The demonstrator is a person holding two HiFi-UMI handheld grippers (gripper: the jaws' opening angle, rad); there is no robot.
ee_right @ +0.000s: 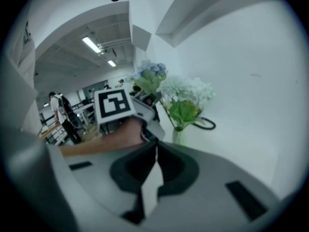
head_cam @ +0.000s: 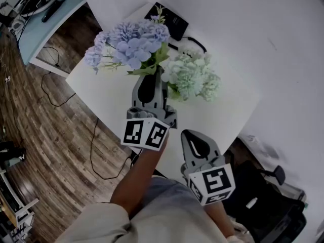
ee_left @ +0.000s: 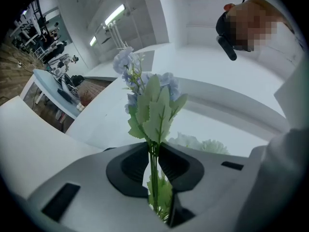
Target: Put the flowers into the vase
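My left gripper (head_cam: 156, 74) is shut on the thin green stems of a bunch of blue flowers (head_cam: 129, 40), which it holds up over the white table (head_cam: 101, 90). In the left gripper view the stems (ee_left: 154, 163) run up between the pressed pads to the leaves and blooms (ee_left: 145, 83). Just right of it a bunch of white-green flowers (head_cam: 195, 77) stands in a small pale vase (ee_right: 179, 137); the blooms hide the vase from the head view. My right gripper (head_cam: 191, 134) hangs nearer to me, shut and empty (ee_right: 155, 147).
A black flat device (head_cam: 173, 20) with a black cable (head_cam: 195, 42) lies at the table's far side. Wooden floor with loose cables (head_cam: 61, 130) lies left of the table. A dark chair (head_cam: 268, 196) stands at the lower right.
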